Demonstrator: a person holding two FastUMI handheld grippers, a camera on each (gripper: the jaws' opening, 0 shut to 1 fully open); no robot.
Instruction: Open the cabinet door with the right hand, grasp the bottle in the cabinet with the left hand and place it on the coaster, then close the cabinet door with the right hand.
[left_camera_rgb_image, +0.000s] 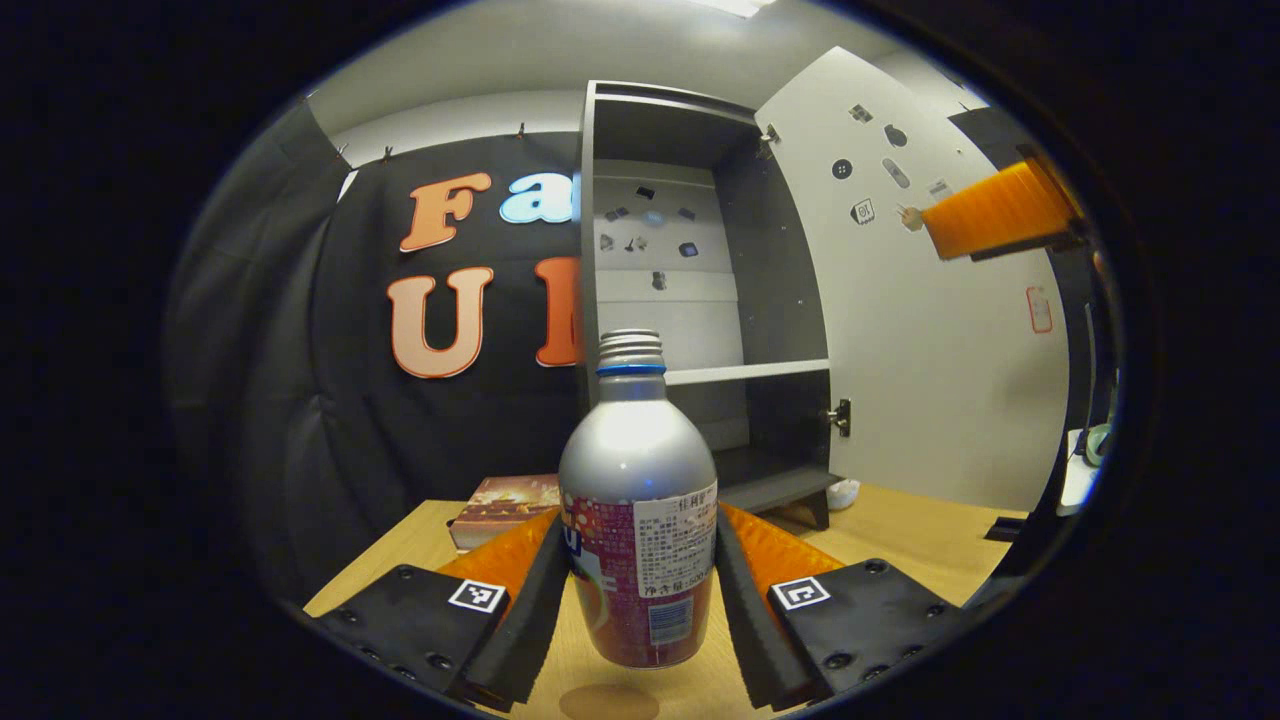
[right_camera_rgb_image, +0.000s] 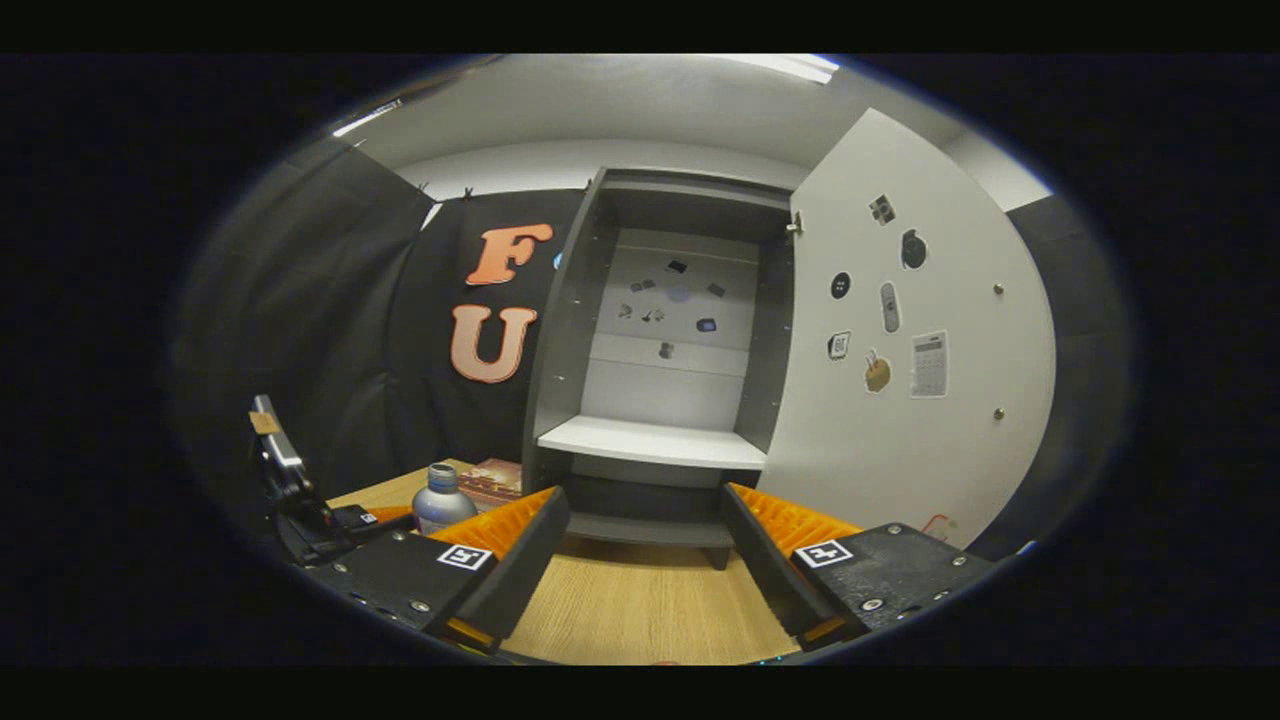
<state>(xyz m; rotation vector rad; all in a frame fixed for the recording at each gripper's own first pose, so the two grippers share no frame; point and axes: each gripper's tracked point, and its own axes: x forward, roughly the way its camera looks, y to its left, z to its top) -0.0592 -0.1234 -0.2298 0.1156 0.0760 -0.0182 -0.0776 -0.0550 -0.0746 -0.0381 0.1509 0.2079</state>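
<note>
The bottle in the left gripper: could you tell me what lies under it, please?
Under the bottle, held by the left gripper, a round brown coaster lies on the wooden table. Its near part is cut off, and contact is unclear.

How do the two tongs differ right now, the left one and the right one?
The left tongs are shut on the bottle, a finger pressed to each side; the right tongs are open with nothing between them. The left tongs hold the bottle just above the table, over a round coaster; the right tongs face the cabinet, whose door stands open. Both carry a square marker on each finger.
</note>
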